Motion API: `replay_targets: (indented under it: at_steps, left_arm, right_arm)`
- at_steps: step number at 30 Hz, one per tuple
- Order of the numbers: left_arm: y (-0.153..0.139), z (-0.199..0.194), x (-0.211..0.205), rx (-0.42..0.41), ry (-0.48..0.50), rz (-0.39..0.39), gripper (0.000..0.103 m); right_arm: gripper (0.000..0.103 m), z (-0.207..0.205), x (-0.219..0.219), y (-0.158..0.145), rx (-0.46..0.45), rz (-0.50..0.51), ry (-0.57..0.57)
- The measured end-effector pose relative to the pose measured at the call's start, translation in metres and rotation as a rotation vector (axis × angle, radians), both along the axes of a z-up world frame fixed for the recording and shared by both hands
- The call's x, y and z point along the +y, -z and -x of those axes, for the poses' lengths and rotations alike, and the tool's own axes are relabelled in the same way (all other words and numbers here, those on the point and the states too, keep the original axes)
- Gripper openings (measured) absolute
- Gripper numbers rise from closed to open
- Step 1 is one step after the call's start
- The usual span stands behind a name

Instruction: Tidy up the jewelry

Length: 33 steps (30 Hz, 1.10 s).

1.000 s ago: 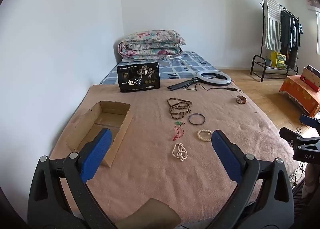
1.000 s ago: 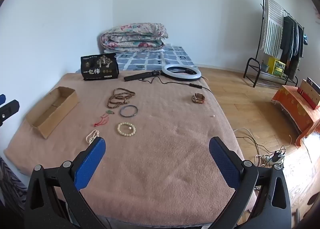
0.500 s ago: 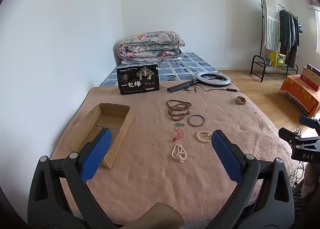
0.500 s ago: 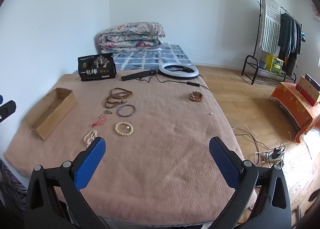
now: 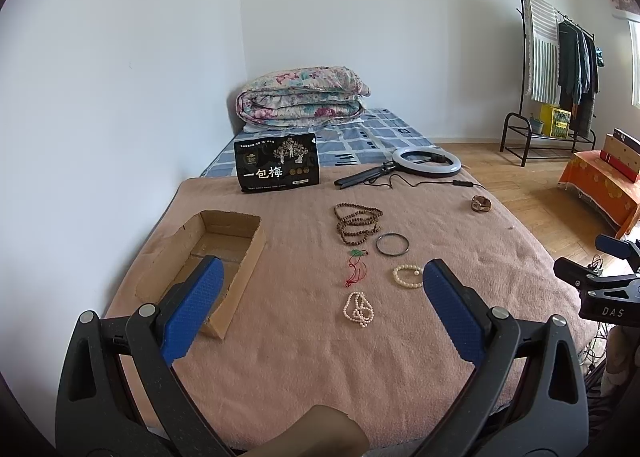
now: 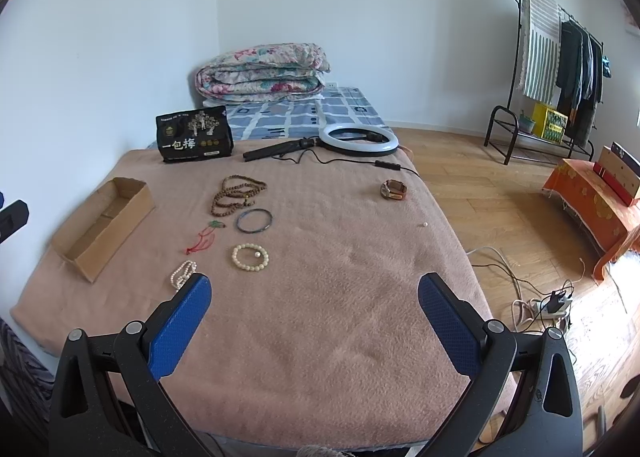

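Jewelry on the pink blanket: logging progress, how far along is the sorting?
Nothing done: the open cardboard box looks empty. Both claws, left and right, are open, holding nothing. Left: brown bead necklace, dark bangle, cream bracelet, pearl strand, red-cord pendant.

Blanket [image 6: 320, 297]: pinkish fleece, matt, fuzzy. Box [image 5: 224, 253]: raw brown cardboard, matt. Bangle [image 6: 254, 220]: dark, smooth, glossy. Bead necklace [image 6: 236, 193]: brown wood-like beads. Bracelet [image 6: 250, 256]: cream, glossy beads. Floor [image 6: 500, 197]: polished wood. Left gripper [image 5: 320, 289] pads: textured blue rubber.
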<state>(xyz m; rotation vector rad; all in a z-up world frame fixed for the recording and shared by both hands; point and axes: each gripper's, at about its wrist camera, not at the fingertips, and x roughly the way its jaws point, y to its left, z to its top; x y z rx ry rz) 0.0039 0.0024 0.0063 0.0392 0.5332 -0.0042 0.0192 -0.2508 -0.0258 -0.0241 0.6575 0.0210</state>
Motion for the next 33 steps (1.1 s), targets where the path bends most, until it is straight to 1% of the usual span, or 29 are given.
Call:
replay_targets:
  at_steps: [33]
  left_arm:
    - [-0.003, 0.0067, -0.0044, -0.011, -0.003, -0.01, 0.101]
  right_arm:
    - [0.102, -0.0013, -0.0042, 0.0, 0.004, -0.012, 0.012]
